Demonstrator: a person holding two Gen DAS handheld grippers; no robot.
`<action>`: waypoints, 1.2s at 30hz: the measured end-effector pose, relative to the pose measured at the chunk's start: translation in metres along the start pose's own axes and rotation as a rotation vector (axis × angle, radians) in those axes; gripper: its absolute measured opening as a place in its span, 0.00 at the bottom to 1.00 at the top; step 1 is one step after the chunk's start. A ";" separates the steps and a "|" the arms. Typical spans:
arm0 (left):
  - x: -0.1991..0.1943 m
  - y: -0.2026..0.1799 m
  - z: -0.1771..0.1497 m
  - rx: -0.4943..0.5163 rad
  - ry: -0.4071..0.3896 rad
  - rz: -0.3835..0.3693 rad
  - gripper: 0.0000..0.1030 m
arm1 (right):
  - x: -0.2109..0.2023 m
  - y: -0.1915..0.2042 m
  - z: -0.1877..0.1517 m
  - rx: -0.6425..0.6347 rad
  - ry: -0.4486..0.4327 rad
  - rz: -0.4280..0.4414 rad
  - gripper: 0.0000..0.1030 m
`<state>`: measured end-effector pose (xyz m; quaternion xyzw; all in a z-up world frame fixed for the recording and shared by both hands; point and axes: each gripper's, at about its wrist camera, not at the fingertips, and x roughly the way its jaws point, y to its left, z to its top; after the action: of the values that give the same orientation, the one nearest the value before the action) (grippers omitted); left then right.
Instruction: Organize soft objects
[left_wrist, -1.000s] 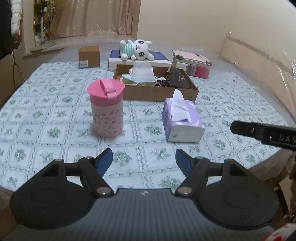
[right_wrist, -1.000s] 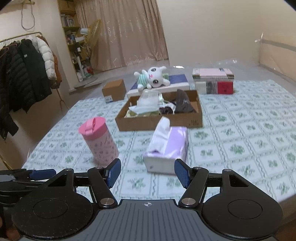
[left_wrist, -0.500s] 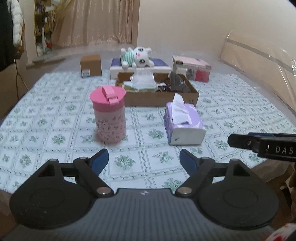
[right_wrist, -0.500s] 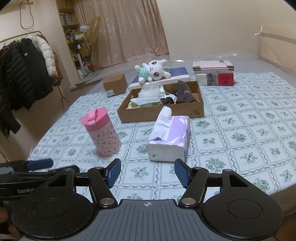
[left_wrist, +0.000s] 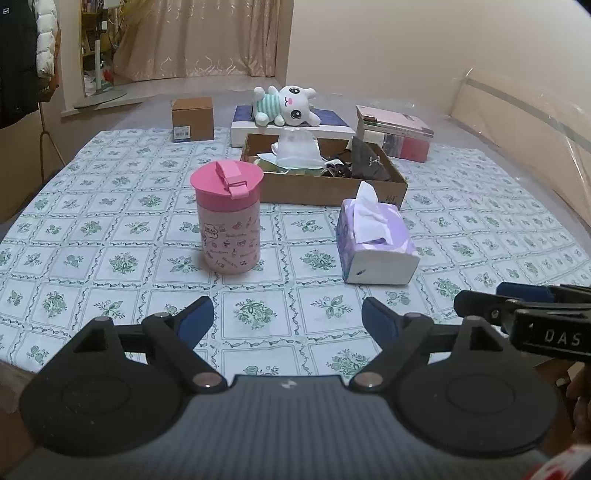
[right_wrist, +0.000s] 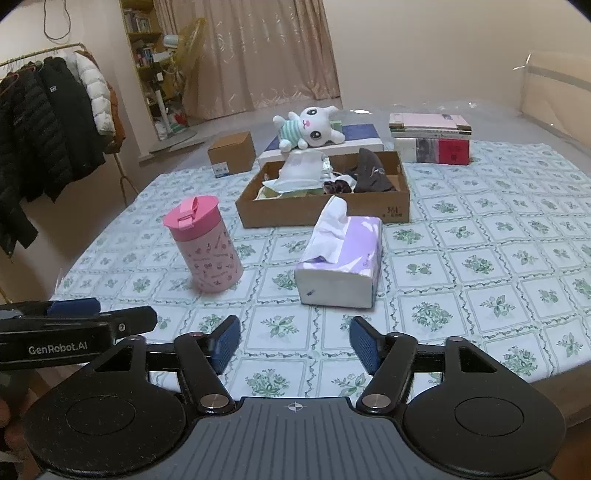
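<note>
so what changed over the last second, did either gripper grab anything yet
No grab. Both grippers pulled back a little from the table, so the tissue pack and pink cup sit farther off. The left gripper and right gripper stay open and empty; the objects kept their places.

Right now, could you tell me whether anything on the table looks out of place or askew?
Nothing is spilled or damaged. The plush bunny lies on its side on a flat box behind the cardboard tray, not in it with the other soft things. The tissue pack sits loose and slightly angled beside the upright pink cup.
</note>
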<state>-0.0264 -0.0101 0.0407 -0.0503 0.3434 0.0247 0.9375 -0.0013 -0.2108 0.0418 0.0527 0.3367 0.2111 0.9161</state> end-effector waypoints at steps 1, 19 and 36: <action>0.000 0.000 0.000 0.001 0.000 0.000 0.84 | 0.000 0.000 0.001 0.001 -0.005 -0.006 0.78; 0.003 -0.001 -0.001 0.016 0.005 0.016 0.85 | 0.004 0.000 0.002 0.005 0.009 -0.018 0.86; 0.005 -0.002 -0.003 0.015 0.012 0.016 0.85 | 0.005 0.000 0.000 0.010 0.016 -0.012 0.86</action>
<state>-0.0243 -0.0123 0.0357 -0.0408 0.3495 0.0293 0.9356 0.0023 -0.2090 0.0388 0.0535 0.3454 0.2044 0.9144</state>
